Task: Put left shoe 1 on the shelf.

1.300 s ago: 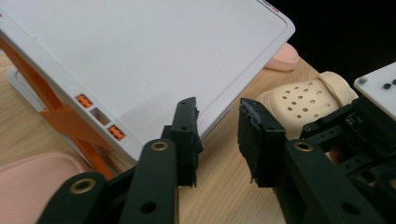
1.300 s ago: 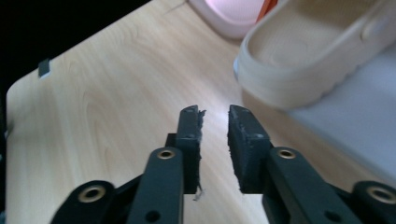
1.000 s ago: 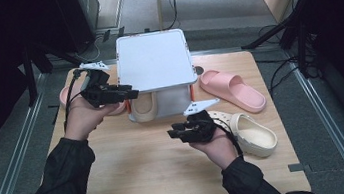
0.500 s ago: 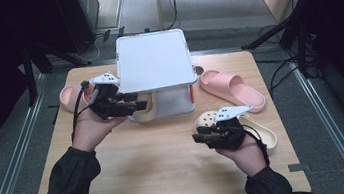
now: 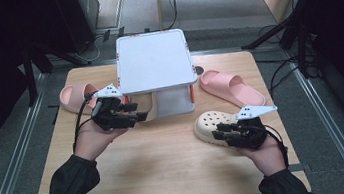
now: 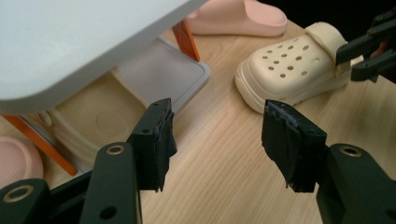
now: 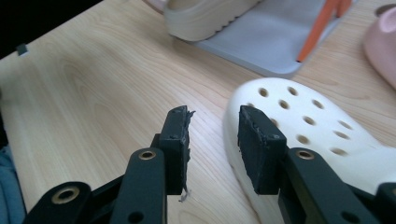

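A pale wooden table [image 5: 169, 168] stands on a grey floor, with dark equipment around it. At the middle of its far edge sits a small white two-tier rack [image 5: 154, 61] with orange legs; on its grey lower shelf lies a beige slipper [image 6: 88, 119], toe end poking out on the left side of the rack. A pink slide [image 5: 75, 97] lies near the table's far left corner, and another pink slide [image 5: 231, 86] lies toward the far right, just beside the rack.

The left gripper [image 5: 135, 117] hovers just in front of the rack's left leg, next to the slipper. Its jaws have just been opening and now stand spread wide, with nothing but bare wood between them (the slipper on the shelf is off to one side, untouched).

The cream perforated clog [image 5: 214, 124] rests on the table toward the near right, toe pointing to the table's middle. The right gripper [image 5: 222, 133] is at its near side: one jaw sits over the clog's upper, the other over the table beside the sole. The jaws are partly apart, and I cannot tell whether the pads press the clog's wall.
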